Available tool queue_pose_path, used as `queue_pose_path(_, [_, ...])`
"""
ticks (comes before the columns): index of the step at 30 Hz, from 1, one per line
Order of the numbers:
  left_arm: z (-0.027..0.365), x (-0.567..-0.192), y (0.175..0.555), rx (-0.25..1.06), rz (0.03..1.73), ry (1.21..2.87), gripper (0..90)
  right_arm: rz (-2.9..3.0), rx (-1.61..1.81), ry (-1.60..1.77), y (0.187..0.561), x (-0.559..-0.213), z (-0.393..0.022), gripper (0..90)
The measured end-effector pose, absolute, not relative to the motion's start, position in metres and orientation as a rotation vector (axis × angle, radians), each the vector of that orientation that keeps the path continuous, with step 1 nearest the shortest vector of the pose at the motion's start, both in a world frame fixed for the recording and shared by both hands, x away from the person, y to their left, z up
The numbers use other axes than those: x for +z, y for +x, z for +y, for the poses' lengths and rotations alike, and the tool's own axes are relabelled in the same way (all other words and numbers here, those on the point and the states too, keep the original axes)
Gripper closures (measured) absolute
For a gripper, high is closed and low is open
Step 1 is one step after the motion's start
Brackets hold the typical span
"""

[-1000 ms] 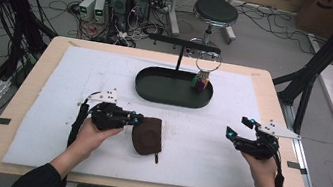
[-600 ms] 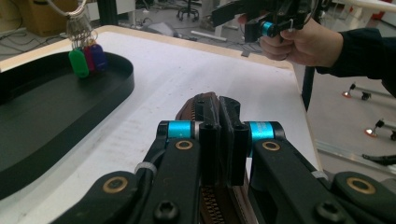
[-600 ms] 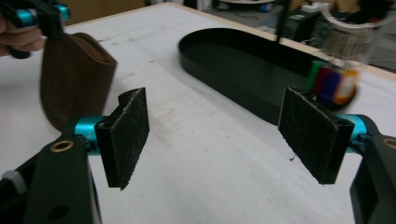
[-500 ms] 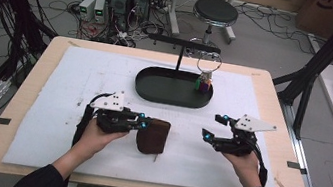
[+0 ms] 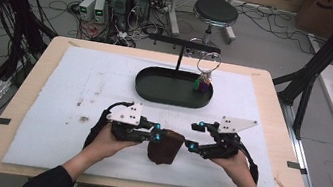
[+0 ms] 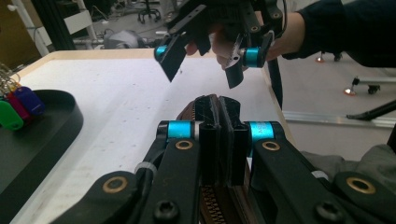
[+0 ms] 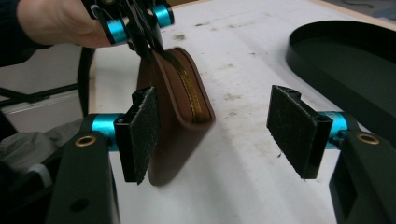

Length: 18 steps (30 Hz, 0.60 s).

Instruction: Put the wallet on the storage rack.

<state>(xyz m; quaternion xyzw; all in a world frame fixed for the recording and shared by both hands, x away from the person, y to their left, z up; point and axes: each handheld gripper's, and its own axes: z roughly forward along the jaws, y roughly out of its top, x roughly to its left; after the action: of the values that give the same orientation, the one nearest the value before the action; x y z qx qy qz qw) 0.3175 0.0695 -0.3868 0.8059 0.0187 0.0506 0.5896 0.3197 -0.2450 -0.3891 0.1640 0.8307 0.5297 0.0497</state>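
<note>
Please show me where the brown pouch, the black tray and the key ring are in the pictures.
brown pouch (image 7: 180, 112): right gripper view, on its side panel below the zipper.
black tray (image 5: 154, 91): high view, on its left rim.
key ring (image 5: 209, 63): high view, on the wire loop above the coloured tags.

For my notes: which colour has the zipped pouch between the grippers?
Brown, with a brass-coloured zip; the pouch shows best in the right gripper view.

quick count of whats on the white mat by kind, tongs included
brown zip pouch: 1
black oval tray: 1
key ring with coloured tags: 1
tongs: 2, left tongs shut on the pouch, right tongs open
total: 5
</note>
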Motion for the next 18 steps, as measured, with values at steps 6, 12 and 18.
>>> queue_pose_path(6, [0.058,-0.387,0.315,0.111,0.0,1.877,86.5,2.628,1.597,0.449,0.322,-0.394,-0.236,38.7])
queue_pose_path(12, [0.058,-0.387,0.315,0.102,0.004,1.876,86.2,2.714,1.569,0.385,0.32,-0.398,-0.23,57.5])
queue_pose_path(18, [0.063,-0.388,0.316,0.081,0.07,1.852,73.0,2.716,1.582,0.365,0.319,-0.397,-0.234,65.8])
